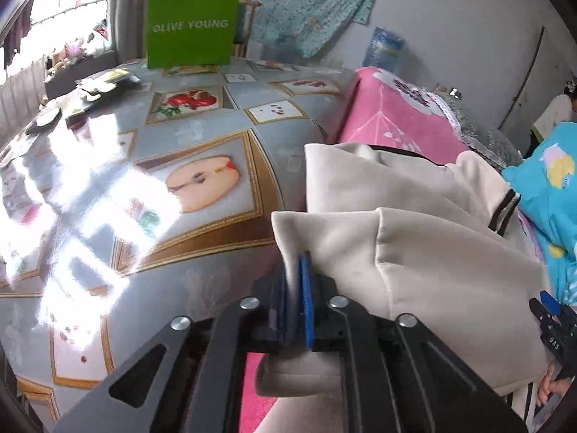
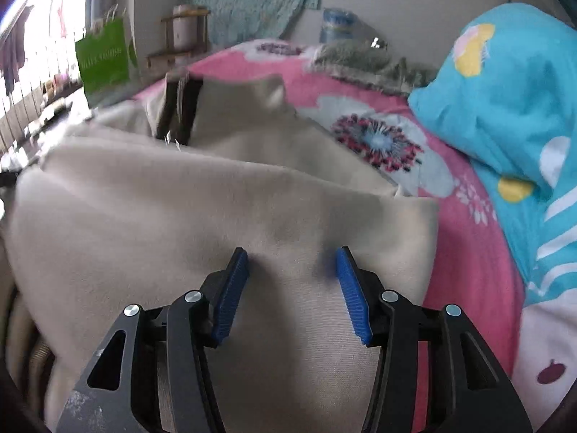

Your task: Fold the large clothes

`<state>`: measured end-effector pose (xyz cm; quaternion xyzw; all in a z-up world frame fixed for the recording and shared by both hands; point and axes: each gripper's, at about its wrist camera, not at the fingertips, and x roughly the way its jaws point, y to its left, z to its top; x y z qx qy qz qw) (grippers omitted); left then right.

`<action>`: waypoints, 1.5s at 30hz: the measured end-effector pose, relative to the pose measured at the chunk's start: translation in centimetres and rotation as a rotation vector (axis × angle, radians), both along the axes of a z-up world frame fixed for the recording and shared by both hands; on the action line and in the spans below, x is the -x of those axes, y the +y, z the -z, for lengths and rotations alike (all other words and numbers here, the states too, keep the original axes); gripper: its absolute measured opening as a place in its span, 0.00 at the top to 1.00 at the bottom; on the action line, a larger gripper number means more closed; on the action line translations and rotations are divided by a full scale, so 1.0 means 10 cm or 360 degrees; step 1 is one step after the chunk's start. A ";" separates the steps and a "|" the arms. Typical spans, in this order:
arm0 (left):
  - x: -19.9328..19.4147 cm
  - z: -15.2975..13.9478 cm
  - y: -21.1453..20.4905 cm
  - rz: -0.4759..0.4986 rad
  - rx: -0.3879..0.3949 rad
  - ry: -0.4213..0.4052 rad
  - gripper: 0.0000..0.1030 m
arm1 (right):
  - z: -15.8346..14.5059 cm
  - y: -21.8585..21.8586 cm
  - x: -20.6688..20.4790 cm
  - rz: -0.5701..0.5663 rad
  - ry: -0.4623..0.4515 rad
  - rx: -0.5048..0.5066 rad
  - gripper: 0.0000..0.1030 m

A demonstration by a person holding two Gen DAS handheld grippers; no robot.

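The left gripper (image 1: pixel 296 270) pinches a fold of the cream fleece garment (image 1: pixel 414 238); the right gripper (image 2: pixel 292 263) hovers spread above it.

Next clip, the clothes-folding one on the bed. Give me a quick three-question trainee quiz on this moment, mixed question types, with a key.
1. True or false: the left tongs are clamped on a fold of the beige garment.
2. The right tongs are: A) pinching fabric, B) open over the garment, C) holding the green bag.
3. Fill in: the garment lies partly on a ____ floral blanket.

Key: 1 true; 2 B; 3 pink
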<state>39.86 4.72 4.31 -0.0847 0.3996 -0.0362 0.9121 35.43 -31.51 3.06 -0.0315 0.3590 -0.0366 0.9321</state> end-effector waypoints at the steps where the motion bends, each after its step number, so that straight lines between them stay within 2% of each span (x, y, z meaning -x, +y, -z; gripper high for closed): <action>1: 0.03 -0.05 -0.01 -0.0010 -0.0025 -0.0016 0.84 | -0.01 0.00 0.00 0.0018 -0.0004 0.0007 0.51; 3: 0.09 -0.23 -0.02 -0.0061 -0.0105 -0.0052 0.76 | -0.03 -0.06 0.00 0.0083 0.0000 -0.0013 0.50; 5: 0.21 -0.42 -0.02 -0.0067 -0.0131 -0.0141 0.75 | -0.15 -0.13 0.08 0.0187 -0.0032 -0.0059 0.53; 7: 0.35 -0.61 -0.12 -0.0025 -0.0158 -0.0270 0.75 | -0.27 -0.08 0.18 0.0118 -0.0089 -0.0141 0.53; 8: 0.45 -0.71 -0.22 0.0045 -0.0114 -0.0339 0.76 | -0.32 -0.01 0.21 0.0013 -0.0112 -0.0206 0.53; 9: 0.49 -0.76 -0.30 0.0121 -0.0026 -0.0353 0.76 | -0.35 0.08 0.23 -0.0086 -0.0126 -0.0250 0.53; 10: 0.48 -0.75 -0.44 0.0288 0.0164 -0.0303 0.76 | -0.36 0.21 0.22 -0.0189 -0.0115 -0.0265 0.53; 11: 0.46 -0.69 -0.54 0.0395 0.0285 -0.0241 0.76 | -0.32 0.32 0.20 -0.0246 -0.0089 -0.0250 0.55; 12: 0.42 -0.59 -0.64 0.0459 0.0360 -0.0169 0.76 | -0.23 0.44 0.14 -0.0277 -0.0036 -0.0195 0.55; 13: 0.34 -0.37 -0.76 0.0511 0.0400 -0.0033 0.76 | -0.13 0.48 0.09 -0.0276 0.0014 -0.0146 0.55; 14: 0.30 -0.18 -0.80 0.0473 0.0357 0.0055 0.76 | 0.01 0.49 0.05 -0.0278 0.0048 -0.0137 0.53; 15: 0.28 -0.05 -0.78 0.0446 0.0330 0.0107 0.84 | 0.04 0.46 0.04 -0.0278 0.0037 -0.0168 0.53; 16: 0.30 0.12 -0.70 0.0428 0.0377 0.0111 0.86 | 0.05 0.41 0.04 -0.0278 0.0037 -0.0216 0.53; 17: 0.32 0.16 -0.61 0.0403 0.0449 0.0073 0.94 | 0.05 0.38 0.02 -0.0275 0.0045 -0.0242 0.53; 18: 0.29 0.18 -0.50 0.0333 0.0525 0.0097 0.97 | 0.06 0.37 0.01 -0.0285 0.0056 -0.0243 0.53; 19: 0.28 0.17 -0.44 0.0307 0.0581 0.0115 0.97 | 0.06 0.36 0.01 -0.0290 0.0055 -0.0229 0.53; 20: 0.29 0.17 -0.41 0.0291 0.0585 0.0131 0.97 | 0.06 0.38 0.03 -0.0287 0.0053 -0.0202 0.52; 23: 0.45 0.07 -0.38 0.0272 0.0399 0.0118 0.97 | 0.06 0.43 0.03 -0.0267 0.0052 -0.0139 0.50; 27: 0.69 -0.02 -0.61 0.0295 -0.0091 0.0041 0.97 | 0.02 0.50 0.05 -0.0224 0.0076 -0.0072 0.46; 29: 0.70 -0.01 -0.66 0.0296 -0.0207 0.0043 0.97 | -0.04 0.56 0.05 -0.0162 0.0107 0.0009 0.42; 30: 0.70 0.00 -0.69 0.0294 -0.0235 0.0039 0.97 | -0.11 0.61 0.07 -0.0164 0.0130 0.0026 0.47; 31: 0.73 0.03 -0.67 0.0286 -0.0224 0.0016 0.97 | -0.17 0.63 0.09 -0.0225 0.0166 -0.0060 0.58; 32: 0.75 0.07 -0.62 0.0279 -0.0185 -0.0005 0.97 | -0.21 0.63 0.10 -0.0275 0.0190 -0.0163 0.76; 33: 0.76 0.07 -0.58 0.0279 -0.0158 -0.0013 0.97 | -0.32 0.68 0.16 -0.0347 0.0175 -0.0303 0.78; 36: 0.75 0.11 -0.45 0.0288 0.0011 -0.0014 0.97 | -0.55 0.88 0.25 -0.0437 0.0051 -0.0350 0.74; 39: 0.70 0.12 -0.43 0.0286 0.0087 -0.0010 0.97 | -0.64 1.08 0.11 -0.0525 0.0052 -0.0503 0.74; 42: 0.71 0.12 -0.49 0.0282 0.0032 -0.0022 0.97 | -0.40 1.09 -0.14 -0.0497 0.0204 -0.0742 0.72; 44: 0.71 0.12 -0.51 0.0281 0.0017 -0.0027 0.97 | -0.01 0.90 -0.29 -0.0435 0.0406 -0.1019 0.67; 45: 0.71 0.13 -0.52 0.0283 0.0011 -0.0025 0.97 | 0.07 0.75 -0.27 -0.0449 0.0380 -0.1186 0.73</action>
